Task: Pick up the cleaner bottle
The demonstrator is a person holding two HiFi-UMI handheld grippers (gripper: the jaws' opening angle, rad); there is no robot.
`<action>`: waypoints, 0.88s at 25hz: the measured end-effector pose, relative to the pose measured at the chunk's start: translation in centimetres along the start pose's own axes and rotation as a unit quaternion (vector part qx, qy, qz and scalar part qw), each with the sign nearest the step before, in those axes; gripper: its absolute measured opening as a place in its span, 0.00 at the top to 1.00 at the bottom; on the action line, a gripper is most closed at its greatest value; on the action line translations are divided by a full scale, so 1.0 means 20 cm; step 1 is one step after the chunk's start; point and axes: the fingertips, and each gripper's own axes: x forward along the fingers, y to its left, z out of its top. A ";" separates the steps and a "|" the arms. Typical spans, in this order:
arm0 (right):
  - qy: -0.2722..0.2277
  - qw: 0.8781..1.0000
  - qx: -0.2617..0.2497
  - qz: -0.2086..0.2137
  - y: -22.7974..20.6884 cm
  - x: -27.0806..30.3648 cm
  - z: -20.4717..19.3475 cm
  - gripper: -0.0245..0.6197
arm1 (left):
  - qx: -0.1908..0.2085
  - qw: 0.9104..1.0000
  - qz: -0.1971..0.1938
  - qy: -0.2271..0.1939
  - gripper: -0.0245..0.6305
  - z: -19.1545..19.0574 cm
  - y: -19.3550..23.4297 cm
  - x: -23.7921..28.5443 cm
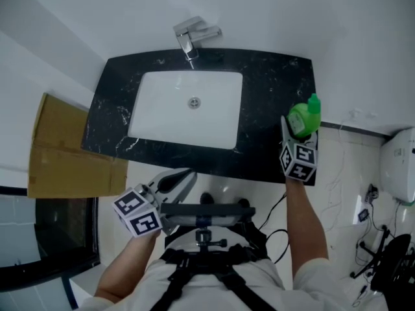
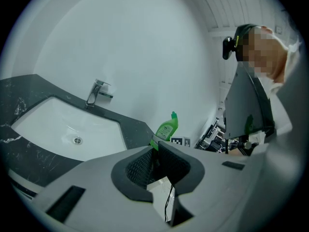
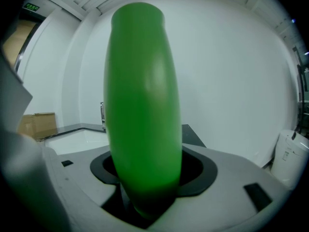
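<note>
The green cleaner bottle [image 1: 303, 116] stands upright on the black marble counter [image 1: 272, 76], to the right of the sink near the front edge. My right gripper [image 1: 299, 133] has a jaw on each side of it; in the right gripper view the bottle [image 3: 142, 105] fills the gap in the right gripper [image 3: 145, 182] and its sides meet the dark pads. My left gripper [image 1: 185, 177] hangs in front of the counter below the sink, jaws together and empty. From the left gripper [image 2: 157, 151] the bottle [image 2: 166, 128] shows far off.
A white sink [image 1: 142, 102] with a chrome faucet [image 1: 191, 37] is set into the counter. A cardboard box [image 1: 58, 148] lies on the floor at the left. Cables [image 1: 363, 219] and a white container [image 1: 399, 164] are at the right.
</note>
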 end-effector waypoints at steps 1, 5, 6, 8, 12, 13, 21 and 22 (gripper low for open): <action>0.003 1.000 0.000 -0.003 0.00 0.00 -0.01 0.53 | -0.002 1.000 -0.002 0.001 0.92 0.00 0.01 -0.01; 0.005 1.000 0.007 -0.010 -0.03 0.01 -0.01 0.53 | 0.002 1.000 -0.024 0.010 0.92 0.03 0.08 -0.04; 0.006 1.000 0.010 -0.010 -0.04 0.01 -0.01 0.53 | 0.004 0.999 -0.031 0.014 0.92 0.04 0.10 -0.05; 0.009 1.000 0.011 -0.011 -0.04 0.01 -0.02 0.53 | 0.008 0.999 -0.045 0.023 0.92 0.05 0.13 -0.08; 0.014 1.000 0.010 -0.024 -0.05 0.03 -0.03 0.51 | 0.020 0.996 -0.074 0.037 0.92 0.09 0.17 -0.10; 0.015 0.999 0.009 -0.029 -0.06 0.03 -0.02 0.51 | 0.023 0.996 -0.081 0.039 0.92 0.10 0.18 -0.10; 0.024 0.999 0.012 -0.038 -0.07 0.03 -0.04 0.51 | 0.023 0.996 -0.089 0.018 0.92 0.16 0.15 -0.01; 0.023 0.999 0.012 -0.037 -0.06 0.02 -0.04 0.51 | 0.023 0.996 -0.088 0.017 0.92 0.16 0.14 0.00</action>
